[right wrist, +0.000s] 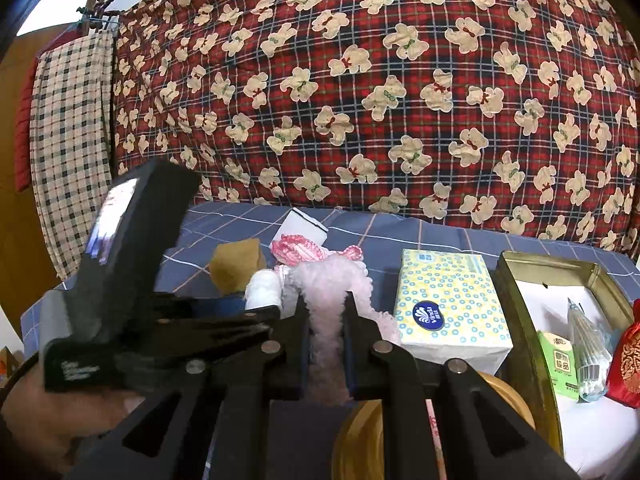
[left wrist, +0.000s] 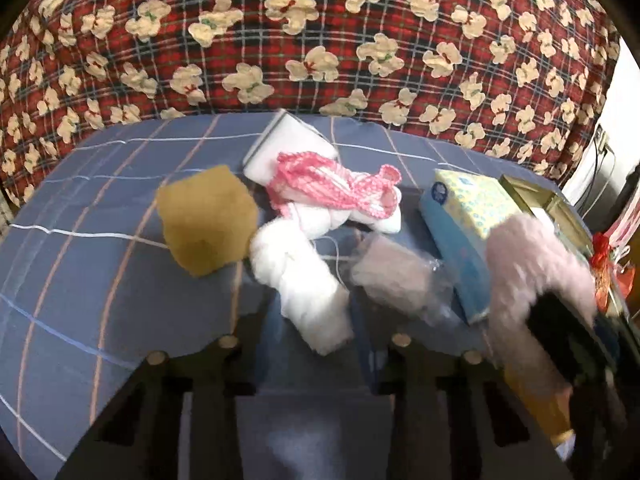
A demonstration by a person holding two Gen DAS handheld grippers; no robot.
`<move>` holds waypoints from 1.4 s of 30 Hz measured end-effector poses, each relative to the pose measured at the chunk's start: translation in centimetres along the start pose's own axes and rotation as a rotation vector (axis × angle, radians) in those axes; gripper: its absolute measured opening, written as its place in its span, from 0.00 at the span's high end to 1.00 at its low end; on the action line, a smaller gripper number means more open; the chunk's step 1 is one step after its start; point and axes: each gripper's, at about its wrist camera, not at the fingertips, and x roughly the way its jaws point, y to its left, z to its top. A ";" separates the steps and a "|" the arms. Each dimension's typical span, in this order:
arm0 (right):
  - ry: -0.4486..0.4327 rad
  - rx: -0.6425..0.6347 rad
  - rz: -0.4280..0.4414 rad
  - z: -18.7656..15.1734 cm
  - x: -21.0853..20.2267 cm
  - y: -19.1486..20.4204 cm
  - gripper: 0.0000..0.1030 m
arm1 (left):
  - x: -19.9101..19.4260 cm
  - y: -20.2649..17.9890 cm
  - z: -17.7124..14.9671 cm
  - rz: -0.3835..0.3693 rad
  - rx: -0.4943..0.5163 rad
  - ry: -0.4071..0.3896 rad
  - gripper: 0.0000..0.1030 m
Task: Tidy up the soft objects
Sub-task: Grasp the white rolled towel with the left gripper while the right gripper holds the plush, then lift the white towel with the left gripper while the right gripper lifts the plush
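Soft things lie on a blue checked cloth (left wrist: 80, 248): a tan sponge (left wrist: 206, 220), a white foam block (left wrist: 290, 146), pink-and-white yarn (left wrist: 340, 188), a white fluffy roll (left wrist: 304, 280) and a greyish pad in clear wrap (left wrist: 394, 280). My left gripper (left wrist: 316, 324) is open, its jaws on either side of the white roll's near end. My right gripper (right wrist: 326, 316) is shut on a pale pink fluffy piece (right wrist: 328, 280), which also shows at the right of the left wrist view (left wrist: 536, 264). The left gripper's body shows at the left of the right wrist view (right wrist: 132, 248).
A yellow-and-blue tissue pack (right wrist: 448, 304) lies right of the pile. A gold tin (right wrist: 520, 320) at the right holds a green packet, a clear packet and a red pouch (right wrist: 628, 356). A red bear-print quilt (right wrist: 360, 80) rises behind. A round wooden object (right wrist: 360, 440) lies below the right gripper.
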 end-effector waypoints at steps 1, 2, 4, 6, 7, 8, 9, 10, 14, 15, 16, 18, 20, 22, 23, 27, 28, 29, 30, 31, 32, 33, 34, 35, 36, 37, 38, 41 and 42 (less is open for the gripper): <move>0.001 -0.002 -0.001 0.0 0.0 0.0 0.85 | -0.4 0.1 -0.1 0.025 0.006 -0.011 0.65; 0.000 -0.002 -0.001 0.0 0.0 0.0 0.85 | -0.8 0.3 -0.2 0.036 0.001 -0.013 0.63; -0.003 -0.005 -0.004 0.0 0.0 0.1 0.85 | -1.6 1.2 -0.1 0.098 -0.029 -0.022 0.65; -0.005 -0.009 -0.008 0.0 0.0 0.2 0.85 | -2.2 1.4 0.2 0.127 -0.035 -0.049 0.62; -0.005 -0.007 -0.006 0.0 0.1 0.2 0.85 | -2.6 1.4 0.4 0.109 -0.047 -0.064 0.51; -0.004 -0.007 -0.007 0.0 0.2 0.2 0.85 | -2.7 1.4 0.6 0.092 -0.059 -0.070 0.37; -0.002 -0.007 -0.006 0.0 0.1 0.2 0.85 | -2.7 1.3 0.9 0.078 -0.069 -0.070 0.31; -0.002 -0.005 -0.007 0.0 0.1 0.2 0.85 | -2.5 1.1 1.1 0.071 -0.074 -0.067 0.30; -0.004 -0.005 -0.007 0.0 0.0 0.2 0.85 | -0.4 0.5 1.4 0.066 -0.079 -0.016 0.30; -0.006 -0.005 -0.007 0.0 -0.1 0.1 0.85 | 0.0 0.5 1.4 0.063 -0.082 -0.003 0.30; -0.006 -0.004 -0.007 0.1 -0.1 0.0 0.85 | 0.6 0.5 1.4 0.054 -0.091 0.014 0.30; -0.005 -0.003 -0.008 0.1 -0.1 0.1 0.85 | 1.5 0.5 1.2 0.042 -0.108 0.040 0.35; -0.006 -0.004 -0.007 0.1 -0.1 0.1 0.85 | 2.1 0.5 0.8 0.027 -0.119 0.054 0.41; -0.006 -0.005 -0.008 0.1 -0.1 0.1 0.85 | 1.9 0.3 0.7 -0.011 -0.121 0.050 0.59; -0.006 -0.006 -0.008 0.1 -0.1 0.1 0.85 | 1.9 0.2 0.6 -0.021 -0.117 0.055 0.61; -0.004 -0.013 -0.008 0.1 0.0 0.1 0.85 | 1.0 0.0 0.1 -0.015 -0.098 0.028 0.67; 0.001 -0.020 -0.007 0.1 0.1 0.2 0.85 | 0.8 0.1 0.1 -0.007 -0.101 0.017 0.67; 0.004 -0.027 -0.006 0.1 0.2 0.4 0.85 | 0.2 0.2 0.0 0.003 -0.103 -0.008 0.67; 0.007 -0.037 -0.002 0.1 0.3 0.6 0.85 | 0.0 0.3 0.0 0.015 -0.100 -0.024 0.67; 0.009 -0.044 -0.001 0.1 0.5 0.8 0.85 | -0.6 0.3 -0.1 0.042 -0.093 -0.047 0.67; 0.010 -0.050 0.000 0.1 0.6 1.1 0.85 | -1.1 0.3 -0.2 0.065 -0.091 -0.073 0.67; 0.012 -0.059 0.003 0.2 0.8 1.3 0.85 | -1.6 0.4 -0.3 0.085 -0.095 -0.097 0.67; 0.011 -0.063 0.003 0.2 0.9 1.4 0.85 | -1.9 0.6 -0.3 0.100 -0.100 -0.114 0.67; 0.009 -0.066 0.003 0.2 0.9 1.6 0.85 | -2.3 0.9 -0.4 0.114 -0.108 -0.136 0.67; 0.008 -0.069 0.004 0.2 0.9 1.8 0.85 | -2.6 1.0 -0.4 0.122 -0.115 -0.150 0.67; 0.005 -0.070 0.006 0.3 0.9 1.9 0.85 | -2.9 1.2 -0.4 0.133 -0.123 -0.168 0.67; 0.003 -0.071 0.009 0.3 1.0 1.9 0.85 | -3.2 1.3 -0.5 0.141 -0.129 -0.183 0.67; -0.005 -0.066 0.018 0.4 1.2 1.8 0.85 | -3.8 1.3 -0.7 0.168 -0.135 -0.226 0.67; -0.009 -0.064 0.021 0.4 1.2 1.8 0.85 | -4.2 1.2 -0.8 0.180 -0.133 -0.246 0.67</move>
